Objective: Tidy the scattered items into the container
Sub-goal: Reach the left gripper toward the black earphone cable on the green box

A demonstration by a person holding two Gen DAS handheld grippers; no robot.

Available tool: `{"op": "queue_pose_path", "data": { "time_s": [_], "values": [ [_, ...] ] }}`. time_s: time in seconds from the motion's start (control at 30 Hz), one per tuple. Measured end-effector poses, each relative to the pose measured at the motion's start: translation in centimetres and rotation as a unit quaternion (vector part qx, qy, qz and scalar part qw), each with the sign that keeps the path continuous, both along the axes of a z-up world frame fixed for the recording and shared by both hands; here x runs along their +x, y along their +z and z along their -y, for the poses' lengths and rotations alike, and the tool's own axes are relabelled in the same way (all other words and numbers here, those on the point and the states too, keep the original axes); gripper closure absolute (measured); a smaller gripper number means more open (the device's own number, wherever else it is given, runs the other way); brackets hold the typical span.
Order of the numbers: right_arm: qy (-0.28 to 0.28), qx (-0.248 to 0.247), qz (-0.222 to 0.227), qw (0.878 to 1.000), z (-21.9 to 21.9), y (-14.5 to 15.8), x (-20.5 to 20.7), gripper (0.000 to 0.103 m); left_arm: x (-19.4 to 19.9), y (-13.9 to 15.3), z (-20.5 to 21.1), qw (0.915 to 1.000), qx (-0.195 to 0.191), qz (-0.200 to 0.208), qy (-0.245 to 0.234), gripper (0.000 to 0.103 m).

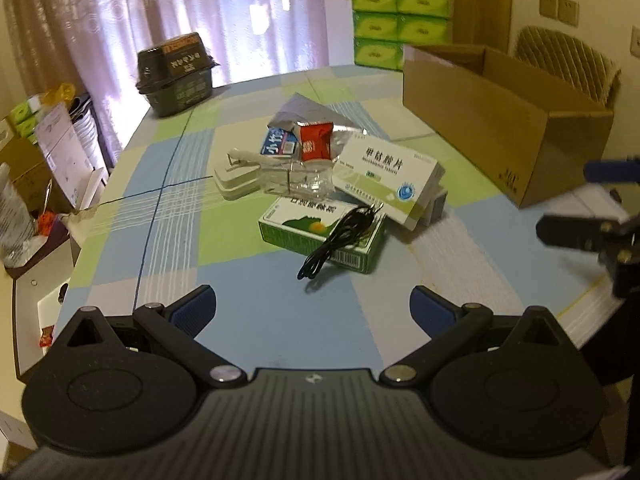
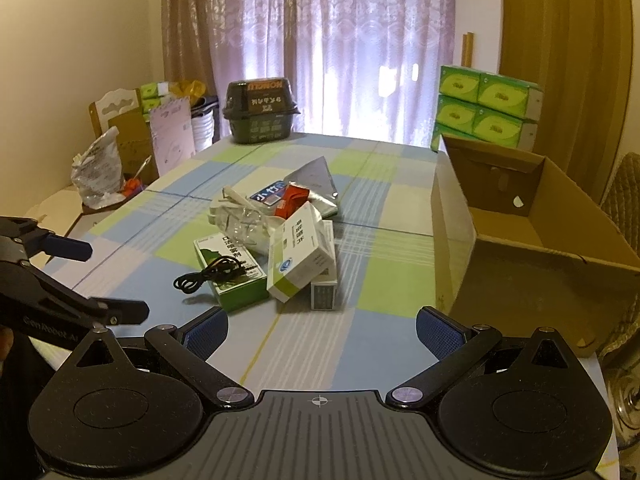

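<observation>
Both your grippers are spread wide with nothing in them: the left gripper (image 1: pixel 312 308) hangs over the near edge of the checked tablecloth (image 1: pixel 248 320), the right gripper (image 2: pixel 322 330) likewise. From the left wrist view the pile sits at 12 o'clock: a black cable (image 1: pixel 340 236) draped over a green box (image 1: pixel 320 236), a white medicine box (image 1: pixel 388 178) leaning on top, clear plastic packaging (image 1: pixel 296 178) and a red packet (image 1: pixel 316 142) behind. The cardboard box (image 2: pixel 532 248) is open at 2 o'clock, well apart from the pile.
</observation>
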State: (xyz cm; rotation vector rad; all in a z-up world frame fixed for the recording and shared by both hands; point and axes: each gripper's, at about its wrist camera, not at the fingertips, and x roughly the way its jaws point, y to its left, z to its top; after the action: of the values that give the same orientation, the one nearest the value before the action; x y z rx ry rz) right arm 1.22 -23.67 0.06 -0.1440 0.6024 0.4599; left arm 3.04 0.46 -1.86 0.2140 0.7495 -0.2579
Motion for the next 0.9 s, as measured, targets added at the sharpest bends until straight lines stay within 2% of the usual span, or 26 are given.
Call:
{"op": "queue_pose_path", "data": {
  "time_s": [0.2,0.3,0.47,0.7,0.73,0.83,0.9],
  "values": [
    [0.014,-0.013,0.000,1.000,-1.2,-0.5,1.1,0.000,1.3,-1.4,-0.4,0.9997,0.020,-0.001,-0.015,0.001],
    [0.024,-0.022,0.001,0.999,-1.8,-0.9,1.8,0.000,2.3,-1.7,-0.6,0.9996,0.017,-0.007,-0.021,0.001],
    [0.048,-0.045,0.015,0.998,-3.1,-1.4,2.5,0.000,3.4,-2.1,-0.1,0.9972,0.020,-0.008,-0.071,0.002],
    [0.071,-0.077,0.031,0.994,-4.5,-2.4,3.9,0.000,5.4,-3.3,1.4,0.9916,0.050,-0.003,-0.119,0.021],
    [0.074,-0.080,0.032,0.994,-4.7,-2.6,4.2,0.000,5.8,-3.6,1.5,0.9908,0.052,-0.008,-0.125,0.030],
    [0.080,-0.087,0.032,0.992,-5.0,-3.0,5.0,0.000,6.8,-4.1,1.6,0.9889,0.054,-0.021,-0.137,0.045],
    [0.083,-0.091,0.031,0.992,-5.1,-3.3,5.4,0.000,7.2,-4.3,1.6,0.9881,0.057,-0.019,-0.141,0.052]
  ]
}}
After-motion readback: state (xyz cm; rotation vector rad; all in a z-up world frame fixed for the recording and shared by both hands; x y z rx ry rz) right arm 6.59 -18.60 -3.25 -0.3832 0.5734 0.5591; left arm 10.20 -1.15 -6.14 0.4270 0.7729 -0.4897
